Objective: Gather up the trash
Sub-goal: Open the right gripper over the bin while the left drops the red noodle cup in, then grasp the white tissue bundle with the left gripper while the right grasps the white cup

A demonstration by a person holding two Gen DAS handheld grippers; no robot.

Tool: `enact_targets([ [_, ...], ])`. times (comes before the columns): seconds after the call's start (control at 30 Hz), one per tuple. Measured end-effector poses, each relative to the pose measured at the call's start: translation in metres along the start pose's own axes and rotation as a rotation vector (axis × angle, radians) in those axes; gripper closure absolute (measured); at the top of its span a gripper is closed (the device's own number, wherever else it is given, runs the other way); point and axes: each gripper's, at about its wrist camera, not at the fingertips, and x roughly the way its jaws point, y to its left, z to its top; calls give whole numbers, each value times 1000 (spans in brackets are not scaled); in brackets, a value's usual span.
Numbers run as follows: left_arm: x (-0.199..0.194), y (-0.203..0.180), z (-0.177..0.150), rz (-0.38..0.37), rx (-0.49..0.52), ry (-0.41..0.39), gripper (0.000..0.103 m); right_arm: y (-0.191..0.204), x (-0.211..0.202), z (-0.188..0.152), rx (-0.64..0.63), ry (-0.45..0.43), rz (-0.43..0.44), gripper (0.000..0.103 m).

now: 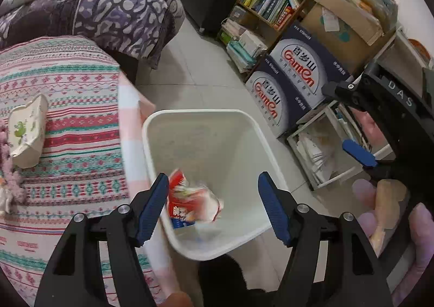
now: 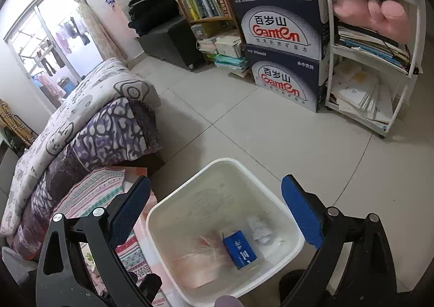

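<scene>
I have both grippers over the white trash bin (image 2: pixel 274 193): my left gripper (image 1: pixel 213 206) stands released, its pads clear of the blurred red-and-white snack wrapper (image 1: pixel 190 198) over the bin's mouth, and my right gripper (image 2: pixel 217 212) is spread and empty. The bin already holds a blue carton (image 2: pixel 240 248), crumpled white paper (image 2: pixel 259 229) and a pinkish wrapper. I judge collecting is partly done; a tissue pack (image 1: pixel 25 131) remains on the patterned cloth (image 1: pixel 76 144).

We look steeply down from both wrist cameras, close above the white bin (image 1: pixel 206 128) on the tiled floor (image 2: pixel 271 128); our left view faces across it from beside the patterned cloth (image 1: pixel 67 106), and both share the Ganten boxes (image 2: pixel 282 28)
</scene>
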Motion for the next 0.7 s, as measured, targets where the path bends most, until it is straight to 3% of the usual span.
enact_targets([
  [0.1,-8,7,-1,47,1,-5,36,9,-1,-4,-9,0,9,10],
  [0.47,-39,48,-11,404,63,-47,26,61,3,-35,-168,13,8,7],
  [0.7,-55,94,-19,578,99,34,23,96,11,-60,-270,78,29,7],
])
